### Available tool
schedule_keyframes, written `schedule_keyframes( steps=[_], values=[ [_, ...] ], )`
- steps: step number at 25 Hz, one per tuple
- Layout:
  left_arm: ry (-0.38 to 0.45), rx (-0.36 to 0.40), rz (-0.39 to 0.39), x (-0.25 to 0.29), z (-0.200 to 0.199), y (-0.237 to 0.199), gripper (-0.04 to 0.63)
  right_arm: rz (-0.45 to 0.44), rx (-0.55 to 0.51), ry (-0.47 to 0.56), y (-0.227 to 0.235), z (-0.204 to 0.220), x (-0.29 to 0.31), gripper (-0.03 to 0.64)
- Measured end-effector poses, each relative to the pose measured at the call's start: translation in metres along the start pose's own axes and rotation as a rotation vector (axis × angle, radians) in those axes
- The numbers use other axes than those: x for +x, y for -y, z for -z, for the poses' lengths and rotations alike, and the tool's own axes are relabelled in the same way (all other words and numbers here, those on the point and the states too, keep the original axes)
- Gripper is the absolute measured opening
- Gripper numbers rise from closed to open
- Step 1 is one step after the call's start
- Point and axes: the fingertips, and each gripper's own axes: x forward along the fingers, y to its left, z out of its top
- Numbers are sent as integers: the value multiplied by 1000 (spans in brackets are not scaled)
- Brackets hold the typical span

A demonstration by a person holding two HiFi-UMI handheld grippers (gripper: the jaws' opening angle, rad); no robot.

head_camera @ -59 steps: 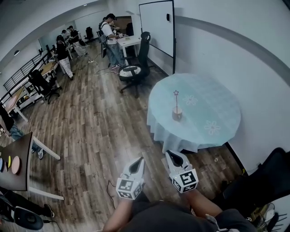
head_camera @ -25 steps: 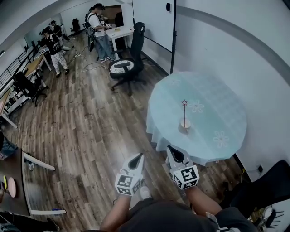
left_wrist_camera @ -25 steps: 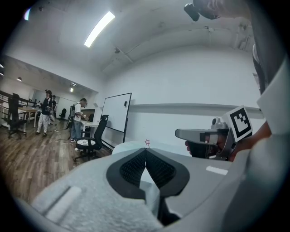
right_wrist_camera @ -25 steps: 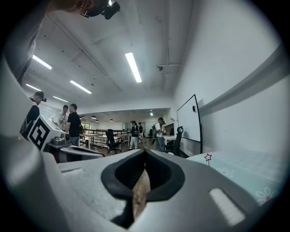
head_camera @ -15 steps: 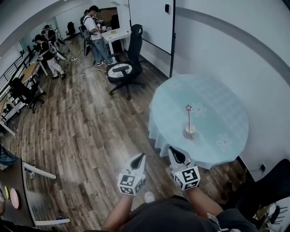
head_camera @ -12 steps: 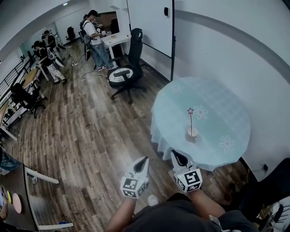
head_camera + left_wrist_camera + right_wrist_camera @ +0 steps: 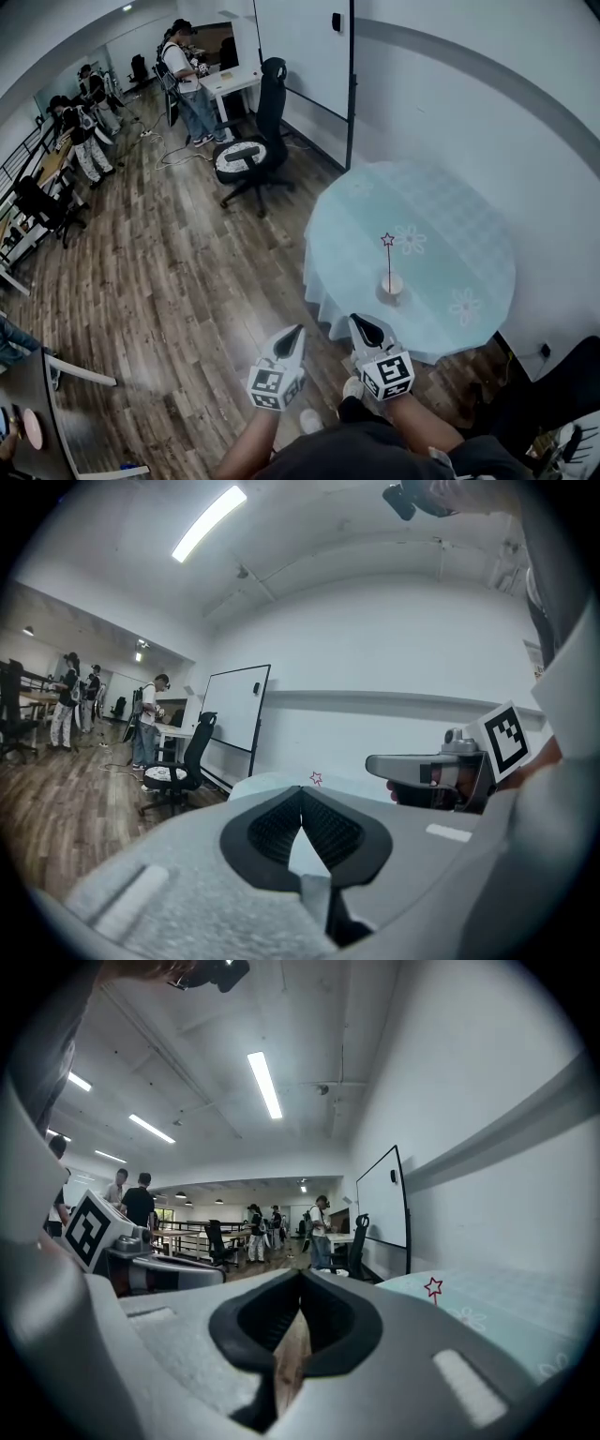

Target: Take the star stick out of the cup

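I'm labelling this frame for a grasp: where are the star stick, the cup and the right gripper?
star stick (image 7: pixel 387 240): head view, on the star at its top.
cup (image 7: pixel 392 290): head view, on its near wall.
right gripper (image 7: pixel 357 322): head view, between its fingertips.

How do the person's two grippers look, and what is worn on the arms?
The left gripper and the right gripper are pale grey, tapering to a point, with black ribbed pads inside the jaws. Each carries a white cube with black square markers. No cables show. The forearms are bare; the top is dark grey.
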Motion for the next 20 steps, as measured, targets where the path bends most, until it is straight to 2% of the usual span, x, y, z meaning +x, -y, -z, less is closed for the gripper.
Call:
schedule_keyframes(
  steps=[8, 20],
  values=[
    [-16, 9, 13, 62, -10, 8, 6, 4, 27, -4, 57, -1, 24, 3],
    [-78, 0, 18, 150, 4, 19, 6, 35, 36, -62, 151, 21, 41, 3]
  ],
)
